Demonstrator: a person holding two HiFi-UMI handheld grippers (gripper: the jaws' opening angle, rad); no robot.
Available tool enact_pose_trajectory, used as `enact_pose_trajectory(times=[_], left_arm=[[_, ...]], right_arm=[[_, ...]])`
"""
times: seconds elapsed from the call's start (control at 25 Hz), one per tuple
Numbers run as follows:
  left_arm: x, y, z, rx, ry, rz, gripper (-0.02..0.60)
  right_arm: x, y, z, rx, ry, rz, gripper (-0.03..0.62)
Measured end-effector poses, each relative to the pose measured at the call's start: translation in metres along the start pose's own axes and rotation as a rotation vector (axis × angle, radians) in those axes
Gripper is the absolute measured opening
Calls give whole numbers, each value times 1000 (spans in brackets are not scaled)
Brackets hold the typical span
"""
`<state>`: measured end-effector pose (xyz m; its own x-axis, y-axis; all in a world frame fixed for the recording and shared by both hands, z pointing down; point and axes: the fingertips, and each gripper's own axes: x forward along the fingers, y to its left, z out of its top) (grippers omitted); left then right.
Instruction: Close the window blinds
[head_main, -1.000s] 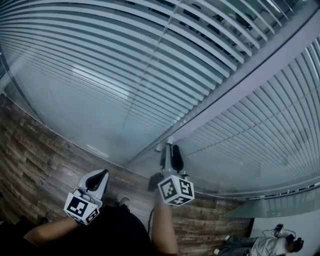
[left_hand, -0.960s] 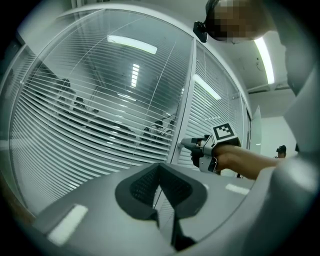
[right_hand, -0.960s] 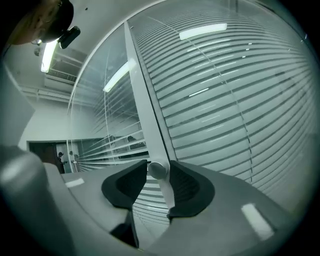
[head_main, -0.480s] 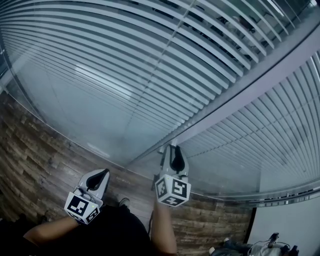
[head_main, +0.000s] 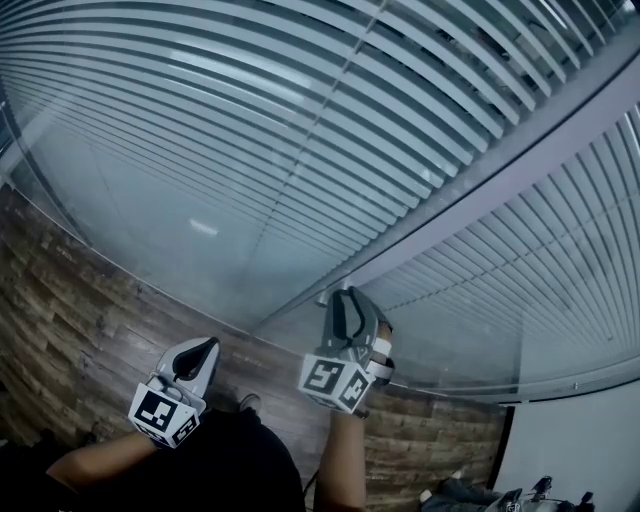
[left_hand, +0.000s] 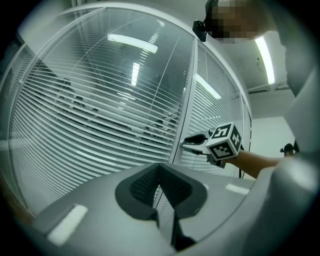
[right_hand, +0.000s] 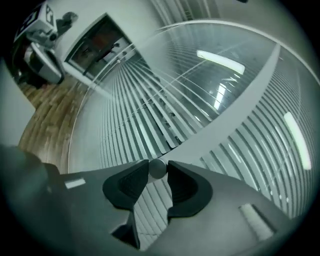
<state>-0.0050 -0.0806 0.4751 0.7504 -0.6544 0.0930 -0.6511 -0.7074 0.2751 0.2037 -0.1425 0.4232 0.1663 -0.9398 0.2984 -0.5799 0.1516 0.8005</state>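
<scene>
Grey left gripper (head_main: 195, 357), lower left, clenched on nothing, idle. Centre: my right gripper (head_main: 348, 298), jaws just now closing, pinches the small round knob (right_hand: 157, 169) on the window post (head_main: 500, 168). Best, I judge: firm squeeze, roll about the knob's axis until the blinds (head_main: 250, 130) flatten.

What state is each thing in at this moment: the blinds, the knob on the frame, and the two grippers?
White slatted blinds: slats tilted part open, dark gaps between them.
Small round grey knob: clamped in the right gripper.
Right gripper: fingers have just been closing, now shut on the knob.
Left gripper: fingers together, nothing between them.
</scene>
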Motion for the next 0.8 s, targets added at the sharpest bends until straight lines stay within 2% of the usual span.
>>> enact_pose_trajectory(times=[0.08, 0.16, 0.24, 0.44, 0.52, 0.68, 0.76, 0.8], left_arm=[[-5, -1, 2, 0, -3, -7, 2], [-6, -3, 2, 1, -4, -11, 2], [-5, -5, 3, 3, -4, -12, 2], [-2, -4, 1, -6, 0, -1, 2], [0, -4, 1, -7, 1, -2, 2], [0, -4, 2, -4, 1, -3, 2], [-1, -3, 1, -2, -1, -2, 2], [-1, -3, 1, -1, -3, -3, 2]], right_arm=[[-4, 3, 4, -86, 16, -22, 127], [-8, 2, 7, -36, 4, -47, 130], [-11, -1, 6, 169, -36, -40, 129], [-16, -13, 1, 922, -220, 42, 164], [-13, -17, -4, 1074, -236, 32, 155], [-2, -15, -8, 1183, -209, 5, 155], [1, -14, -10, 1189, -197, -15, 151], [1, -14, -11, 1177, -194, -23, 125]])
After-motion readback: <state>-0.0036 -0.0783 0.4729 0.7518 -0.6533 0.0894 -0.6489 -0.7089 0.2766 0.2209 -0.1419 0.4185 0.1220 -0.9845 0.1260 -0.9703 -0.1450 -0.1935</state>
